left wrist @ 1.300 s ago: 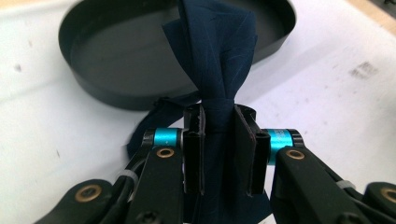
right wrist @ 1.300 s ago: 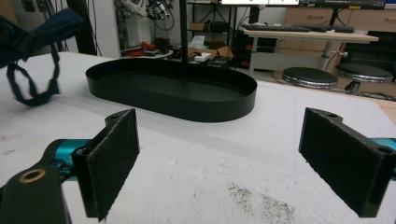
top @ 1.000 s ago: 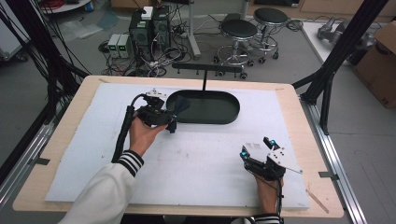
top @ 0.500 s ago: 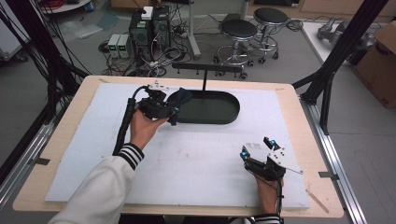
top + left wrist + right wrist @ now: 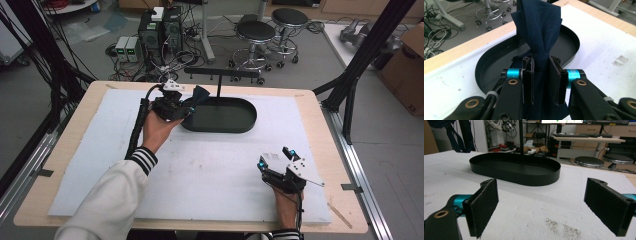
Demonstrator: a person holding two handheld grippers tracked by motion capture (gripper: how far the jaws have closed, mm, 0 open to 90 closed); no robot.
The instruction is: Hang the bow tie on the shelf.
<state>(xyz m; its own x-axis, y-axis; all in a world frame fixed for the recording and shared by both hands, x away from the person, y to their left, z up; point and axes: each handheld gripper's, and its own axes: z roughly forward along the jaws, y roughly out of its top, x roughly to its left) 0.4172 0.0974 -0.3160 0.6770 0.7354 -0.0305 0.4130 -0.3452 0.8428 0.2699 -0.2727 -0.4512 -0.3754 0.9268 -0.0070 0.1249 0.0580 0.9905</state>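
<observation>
A dark blue cloth (image 5: 540, 32) is pinched between the pads of my left gripper (image 5: 541, 80), which is shut on it; the cloth fans out above the jaws. In the high view the left gripper (image 5: 186, 111) holds the cloth (image 5: 199, 95) lifted at the left end of a black oval tray (image 5: 240, 124). A thin black T-shaped stand (image 5: 219, 74) rises from the tray's far side. My right gripper (image 5: 276, 159) rests near the table's front right, jaws wide open with nothing between the pads (image 5: 485, 205). The tray (image 5: 524, 176) lies ahead of it.
A white foam sheet (image 5: 210, 175) covers the wooden table (image 5: 320, 107). Black frame posts (image 5: 350, 85) stand at the table's right and left. Stools, cables and computer boxes sit on the floor beyond the far edge.
My left gripper has lifted the blue cloth and carried it up and toward the tray's left end. The right gripper has stayed where it was.
</observation>
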